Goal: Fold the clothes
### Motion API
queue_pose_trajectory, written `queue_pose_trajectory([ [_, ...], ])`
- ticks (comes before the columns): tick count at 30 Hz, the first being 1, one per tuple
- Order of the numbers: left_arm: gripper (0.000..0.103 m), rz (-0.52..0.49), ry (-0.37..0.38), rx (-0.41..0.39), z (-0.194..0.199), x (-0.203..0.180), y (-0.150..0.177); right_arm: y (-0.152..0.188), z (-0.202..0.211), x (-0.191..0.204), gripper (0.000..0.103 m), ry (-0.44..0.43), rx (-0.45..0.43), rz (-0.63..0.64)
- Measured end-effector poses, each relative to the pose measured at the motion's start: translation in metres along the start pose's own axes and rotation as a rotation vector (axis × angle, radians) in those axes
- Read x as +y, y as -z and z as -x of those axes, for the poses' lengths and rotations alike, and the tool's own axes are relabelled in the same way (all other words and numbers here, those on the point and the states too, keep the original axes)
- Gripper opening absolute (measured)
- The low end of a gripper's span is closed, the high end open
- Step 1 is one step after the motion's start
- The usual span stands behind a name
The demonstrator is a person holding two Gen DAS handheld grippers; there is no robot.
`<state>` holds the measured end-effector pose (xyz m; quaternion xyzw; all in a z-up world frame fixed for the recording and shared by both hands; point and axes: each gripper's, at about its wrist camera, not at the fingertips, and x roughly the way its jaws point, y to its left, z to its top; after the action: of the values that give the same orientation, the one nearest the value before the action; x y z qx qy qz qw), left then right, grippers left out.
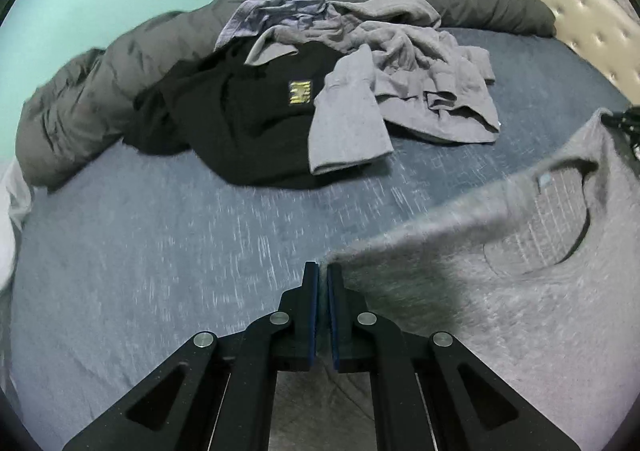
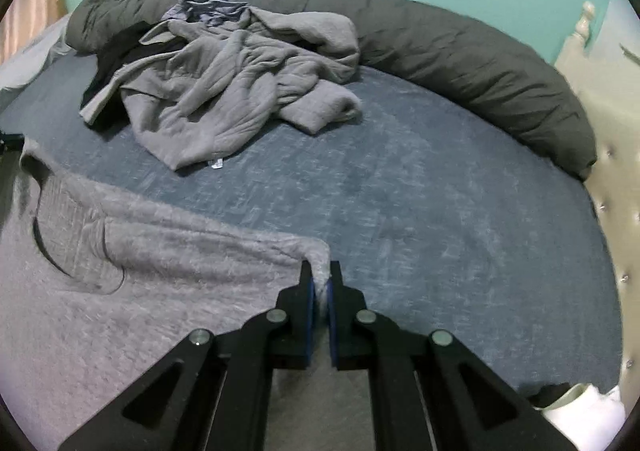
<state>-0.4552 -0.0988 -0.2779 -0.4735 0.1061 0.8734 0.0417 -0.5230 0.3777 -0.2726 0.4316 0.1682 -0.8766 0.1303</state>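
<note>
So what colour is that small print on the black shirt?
Yellow-gold, on the black shirt; the left wrist view shows it best.

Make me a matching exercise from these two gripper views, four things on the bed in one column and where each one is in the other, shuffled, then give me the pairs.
Things
1. fuzzy grey sweater
2. black shirt
3. dark grey comforter
4. crumpled grey garment

Places
A. rolled along the far edge of the bed, by the teal wall
B. pinched at its top corners by the left gripper and the right gripper
C. on the clothes pile, a sleeve draped over the black shirt
D. in the pile, yellow print showing

Pairs: 1-B, 2-D, 3-A, 4-C
</note>
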Motion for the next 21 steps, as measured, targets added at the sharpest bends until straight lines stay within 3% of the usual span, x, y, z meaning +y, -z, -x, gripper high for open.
queue_pose_trajectory([
  [7,0.005,0.057,-0.008,0.039,-0.041,0.003,-0.005,-0.005,-0.039,0.0,0.005,0.009,0.031,-0.07],
  [11,0.008,0.063,0.0,0.104,-0.072,-0.004,0.006,0.001,-0.066,0.005,0.007,-0.03,0.105,-0.087],
  [13,0.012,0.08,0.0,0.083,-0.072,-0.003,0.01,0.003,-0.073,0.008,0.012,-0.025,0.121,-0.091],
  [14,0.016,0.089,0.0,0.071,-0.071,-0.002,0.012,0.002,-0.068,0.008,0.014,-0.03,0.088,-0.093],
  [16,0.032,0.141,-0.006,0.032,-0.06,0.005,0.013,0.0,-0.056,0.009,0.023,-0.039,0.016,-0.101],
  [19,0.032,0.199,-0.014,-0.018,-0.042,0.012,0.015,-0.01,-0.031,0.014,0.05,-0.139,-0.087,-0.138],
  [21,0.032,0.175,-0.023,-0.022,-0.035,0.006,0.017,-0.021,-0.028,0.032,0.053,-0.212,-0.066,-0.121],
])
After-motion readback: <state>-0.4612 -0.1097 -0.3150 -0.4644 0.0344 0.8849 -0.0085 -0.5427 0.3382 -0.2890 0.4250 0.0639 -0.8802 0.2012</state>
